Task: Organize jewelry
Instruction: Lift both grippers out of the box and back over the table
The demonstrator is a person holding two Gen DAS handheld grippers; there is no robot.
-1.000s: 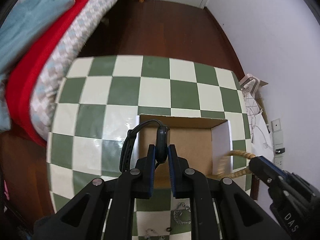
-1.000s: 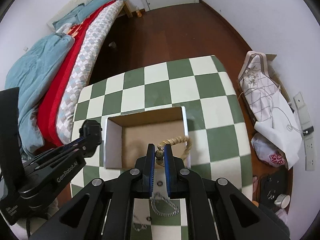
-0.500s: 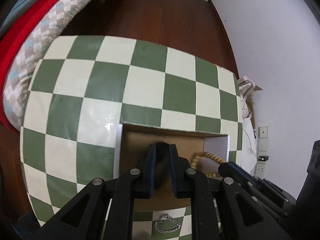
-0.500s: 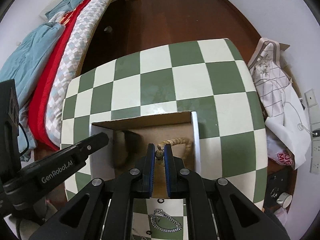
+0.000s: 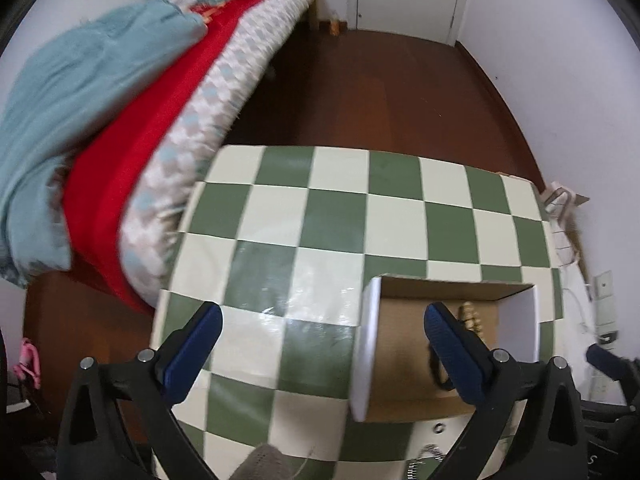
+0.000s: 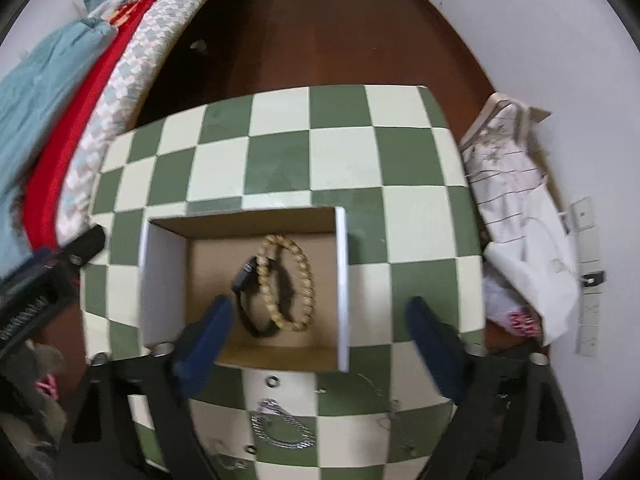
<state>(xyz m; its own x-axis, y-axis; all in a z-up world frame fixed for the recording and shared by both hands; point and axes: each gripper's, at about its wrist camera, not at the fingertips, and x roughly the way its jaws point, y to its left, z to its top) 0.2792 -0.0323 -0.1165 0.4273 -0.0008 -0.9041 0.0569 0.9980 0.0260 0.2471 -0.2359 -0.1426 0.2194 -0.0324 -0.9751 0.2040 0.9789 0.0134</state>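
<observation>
In the left wrist view, the left gripper point(image 5: 320, 344) is opening wide and holds nothing. Its blue fingers point(image 5: 192, 350) stand far apart over the green and white checkered table point(image 5: 328, 216). The cardboard box point(image 5: 516, 320) sits in the lower right of the frame, and the right finger hangs over it. A bit of the bead bracelet point(image 5: 472, 320) peeks out just behind that finger.

In the right wrist view, the right gripper point(image 6: 316, 344) is also opening wide, with nothing in its grip. The box point(image 6: 342, 276) lies in the middle of the frame. Inside it, just above the fingers, the bead bracelet point(image 6: 294, 284) lies against a black watch point(image 6: 248, 300). A silver chain point(image 6: 282, 426) lies on the table low in the frame, outside the box.
</observation>
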